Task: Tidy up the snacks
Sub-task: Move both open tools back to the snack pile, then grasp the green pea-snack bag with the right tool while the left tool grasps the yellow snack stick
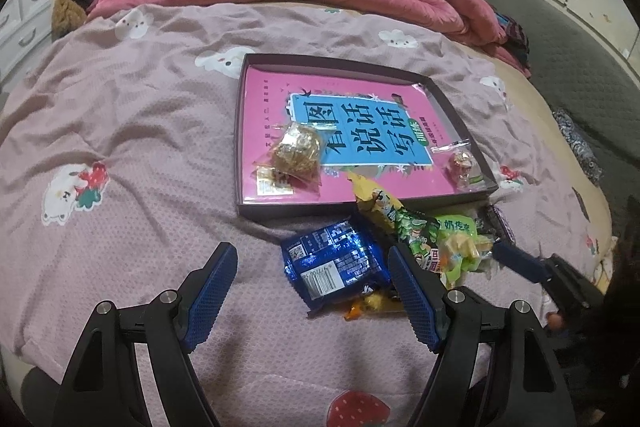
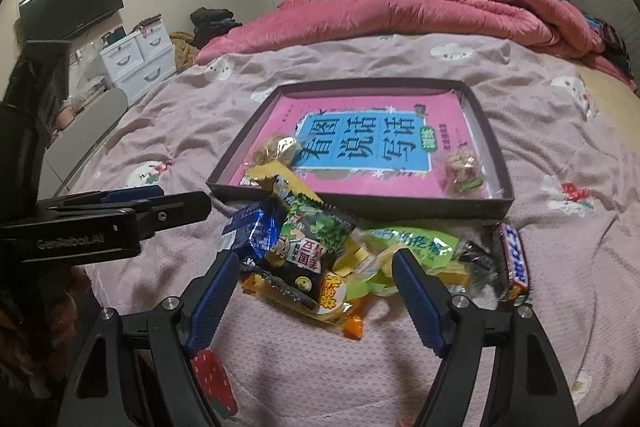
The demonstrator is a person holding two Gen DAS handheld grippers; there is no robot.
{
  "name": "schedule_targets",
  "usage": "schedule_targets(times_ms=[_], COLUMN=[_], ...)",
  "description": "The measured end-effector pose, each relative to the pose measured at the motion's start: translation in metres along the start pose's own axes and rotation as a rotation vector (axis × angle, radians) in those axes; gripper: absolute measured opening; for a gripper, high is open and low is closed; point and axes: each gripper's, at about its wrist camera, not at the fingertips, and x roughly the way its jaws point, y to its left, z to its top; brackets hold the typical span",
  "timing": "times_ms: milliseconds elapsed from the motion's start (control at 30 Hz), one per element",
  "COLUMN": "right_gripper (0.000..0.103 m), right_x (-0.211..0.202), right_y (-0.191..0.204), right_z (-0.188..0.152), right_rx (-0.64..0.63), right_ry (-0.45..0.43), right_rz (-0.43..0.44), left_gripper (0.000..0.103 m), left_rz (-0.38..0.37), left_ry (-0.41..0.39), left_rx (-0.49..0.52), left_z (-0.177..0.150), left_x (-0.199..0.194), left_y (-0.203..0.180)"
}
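While both grippers' fingers (image 2: 216, 291) gape empty, chocolate bar (image 2: 514, 263) lengthwise toward tray (image 2: 360, 205).

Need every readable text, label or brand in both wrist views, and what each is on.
"看图说话写话" — blue panel of the pink book in the box.
"训练" — green badge on that book.
"GenRobot.AI" — side of the left gripper, seen from the right wrist view.
"奶" plus blurred characters — light green packet.
Blue packet: barcode digits and small print too blurred to read.
Chocolate bar: lettering unreadable.
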Motion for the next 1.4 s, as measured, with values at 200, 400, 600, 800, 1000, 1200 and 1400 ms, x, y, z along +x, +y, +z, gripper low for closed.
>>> schedule_targets(times_ms=[200,400,600,800,1000,1200,1400], right_gripper=[0.078,0.077,0.064,0.050,0.042,0.039,0.038], right_x=[0.022,0.036,0.046,0.050,0.044,0.038,0.036], right_y=[-0.001,-0.006,-0.003,0.003,0.002,-0.003,-0.003], right_z=[0.005,0.011,0.010,0.007,0.003,0.003,0.004], right_rx=[0.043,0.075,0.053,0.008,-0.014,0.001,-0.005], right_ry=[0.036,0.048,0.073,0.063,0.060,0.055,0.050], right_rz=[0.013,0.025,0.022,0.032,0.012,0.009,0.003], left_gripper=[0.079,0.079,0.079,0.079,0.079,0.072,0.058], left_rz=[-0.013,-0.025,-0.046,-0.102,-0.198,-0.228,-0.240], left_ry=[0.006,0.014,0.037,0.055,0.078,0.091,0.120], left_rx=[-0.024,-0.036,-0.044,-0.071,-0.126,-0.159,-0.181], left_z=[0.000,0.001,0.006,0.015,0.021,0.027,0.030], left_x=[0.002,0.007,0.020,0.035,0.051,0.063,0.074], left_y=[0.006,0.007,0.003,-0.002,-0.006,-0.006,-0.007])
